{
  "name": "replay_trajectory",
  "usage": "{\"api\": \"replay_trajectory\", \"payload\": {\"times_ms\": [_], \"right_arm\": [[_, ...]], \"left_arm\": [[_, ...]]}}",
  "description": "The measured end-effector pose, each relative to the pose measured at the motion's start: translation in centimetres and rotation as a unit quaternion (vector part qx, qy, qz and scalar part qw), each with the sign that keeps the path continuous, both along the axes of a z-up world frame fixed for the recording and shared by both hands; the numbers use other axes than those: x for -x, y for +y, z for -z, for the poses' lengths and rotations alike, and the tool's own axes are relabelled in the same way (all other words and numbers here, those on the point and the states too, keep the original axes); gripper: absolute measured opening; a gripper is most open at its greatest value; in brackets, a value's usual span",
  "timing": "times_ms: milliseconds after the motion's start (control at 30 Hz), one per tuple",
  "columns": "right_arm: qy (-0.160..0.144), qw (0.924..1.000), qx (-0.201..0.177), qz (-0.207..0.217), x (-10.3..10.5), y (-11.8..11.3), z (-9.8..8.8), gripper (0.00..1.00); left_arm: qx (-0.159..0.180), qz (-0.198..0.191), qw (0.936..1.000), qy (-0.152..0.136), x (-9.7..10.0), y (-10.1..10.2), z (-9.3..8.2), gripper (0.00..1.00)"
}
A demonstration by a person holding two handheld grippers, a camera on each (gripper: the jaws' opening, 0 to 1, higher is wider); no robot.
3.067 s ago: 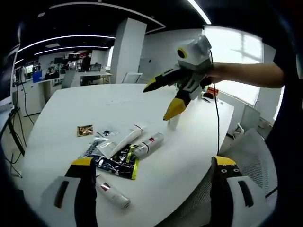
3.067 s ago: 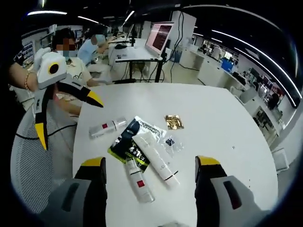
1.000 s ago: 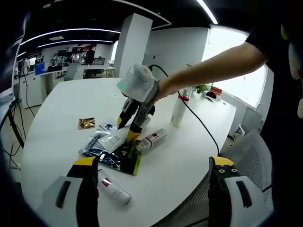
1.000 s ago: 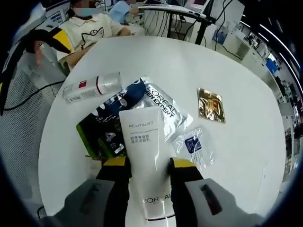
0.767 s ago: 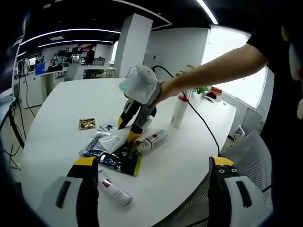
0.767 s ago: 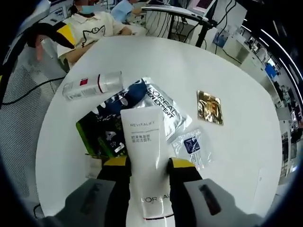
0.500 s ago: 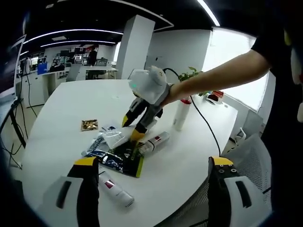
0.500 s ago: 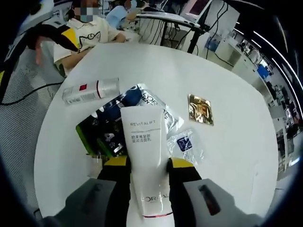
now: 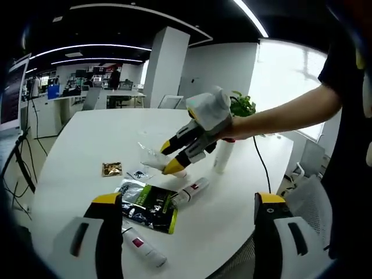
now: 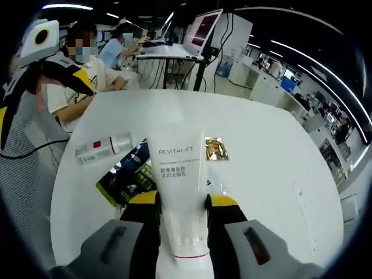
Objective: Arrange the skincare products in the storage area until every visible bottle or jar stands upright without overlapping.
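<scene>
We are gripping the white tube (image 10: 179, 192) in the right gripper (image 10: 180, 203), lifted above the black-and-green sachet (image 10: 125, 177); the left gripper (image 9: 183, 200) is hanging unclenched. We should be lowering it cap-down, clear of that sachet.

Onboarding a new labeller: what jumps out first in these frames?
The white REVITALIFT squeeze tube, clamped in the right tongs and lifted off the round white table. Below it lie a dark green-edged sachet and a clear red-labelled bottle on its side, while the open left tongs hover nearby.
</scene>
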State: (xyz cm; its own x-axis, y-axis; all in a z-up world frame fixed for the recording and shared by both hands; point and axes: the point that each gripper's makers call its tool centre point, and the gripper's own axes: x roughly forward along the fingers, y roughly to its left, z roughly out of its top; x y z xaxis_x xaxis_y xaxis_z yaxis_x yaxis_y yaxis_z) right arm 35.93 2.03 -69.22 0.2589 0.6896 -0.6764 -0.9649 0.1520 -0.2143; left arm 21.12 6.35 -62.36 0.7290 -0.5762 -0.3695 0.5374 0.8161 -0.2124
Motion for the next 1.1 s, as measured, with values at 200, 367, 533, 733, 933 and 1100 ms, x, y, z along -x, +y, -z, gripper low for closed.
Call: {"api": "replay_trajectory", "payload": {"times_ms": [200,367,533,733,933,1100], "right_arm": [[-0.013,0.9993,-0.029,0.021,0.8,-0.4,-1.9,0.29],[-0.022,0.9980,-0.048,0.037,1.5,-0.6,-2.9,0.29],[-0.031,0.9960,-0.069,0.047,3.0,-0.6,-4.9,0.29],[-0.044,0.9933,-0.093,0.053,4.4,-0.7,-6.6,0.29],[-0.050,0.9903,-0.113,0.063,6.9,-0.9,-8.3,0.29],[-0.052,0.9874,-0.128,0.078,8.8,-1.1,-9.3,0.29]], "left_arm": [[0.001,0.000,1.0000,-0.010,-0.1,-0.4,-1.0,0.86],[0.007,-0.002,0.9998,-0.018,-0.2,-0.9,-2.1,0.85],[0.024,-0.011,0.9992,-0.030,-0.5,-1.1,-3.5,0.84],[0.058,-0.028,0.9972,-0.039,-0.6,-1.7,-5.2,0.82],[0.091,-0.038,0.9943,-0.041,-0.4,-1.9,-6.2,0.71],[0.102,-0.033,0.9931,-0.048,-0.1,-2.7,-7.2,0.63]]}}
